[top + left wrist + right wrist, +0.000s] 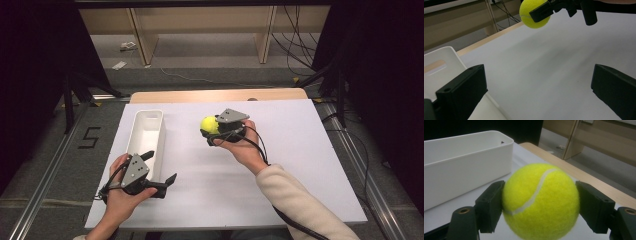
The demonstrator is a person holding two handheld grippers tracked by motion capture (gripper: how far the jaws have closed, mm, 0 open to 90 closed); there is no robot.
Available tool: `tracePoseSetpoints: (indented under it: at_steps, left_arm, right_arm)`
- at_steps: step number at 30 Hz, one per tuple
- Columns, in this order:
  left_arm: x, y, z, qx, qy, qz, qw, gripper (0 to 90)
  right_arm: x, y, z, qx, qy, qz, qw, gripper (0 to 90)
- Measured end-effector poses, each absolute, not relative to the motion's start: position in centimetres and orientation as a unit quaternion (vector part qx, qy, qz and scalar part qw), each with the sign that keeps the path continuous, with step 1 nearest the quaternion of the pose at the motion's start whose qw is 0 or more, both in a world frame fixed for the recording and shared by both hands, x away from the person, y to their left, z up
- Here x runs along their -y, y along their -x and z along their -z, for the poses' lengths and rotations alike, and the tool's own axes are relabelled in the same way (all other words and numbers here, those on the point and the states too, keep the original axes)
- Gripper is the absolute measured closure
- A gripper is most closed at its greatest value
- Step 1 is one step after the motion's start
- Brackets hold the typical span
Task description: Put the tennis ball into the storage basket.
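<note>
The fingers [461,92] of the left gripper [161,176] stand wide apart with nothing between them, held low over the near left part of the white tabletop [300,170], just beside the near end of the white bin [145,135]. In the left gripper view one finger sits over the bin's corner and the other over bare tabletop. Farther in, toward the middle of the tabletop, the right gripper [210,129] has its fingers [490,206] closed against opposite sides of the yellow tennis ball [540,201], which they hold clear of the surface. The ball is to the right of the bin and apart from it, as the high view shows. Beyond the tabletop's far wooden edge stand wooden shelf frames [145,40] on the floor, with cables [300,45] trailing there.
</note>
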State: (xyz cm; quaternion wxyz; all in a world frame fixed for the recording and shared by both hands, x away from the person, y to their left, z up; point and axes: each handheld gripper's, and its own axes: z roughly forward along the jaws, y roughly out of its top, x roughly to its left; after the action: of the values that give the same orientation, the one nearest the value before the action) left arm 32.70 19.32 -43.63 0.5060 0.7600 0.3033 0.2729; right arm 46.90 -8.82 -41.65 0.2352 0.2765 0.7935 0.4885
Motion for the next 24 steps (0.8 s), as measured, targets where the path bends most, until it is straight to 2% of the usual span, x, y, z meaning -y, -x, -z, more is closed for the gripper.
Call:
tracePoseSetpoints:
  at_steps: [24]
  left_arm:
    - [-19.3,-32.7,43.7,-0.304,-0.759,-0.273,0.507,0.0]
  right_arm:
    - [7.6,-46.9,41.6,-0.793,-0.273,-0.493,0.230,27.2]
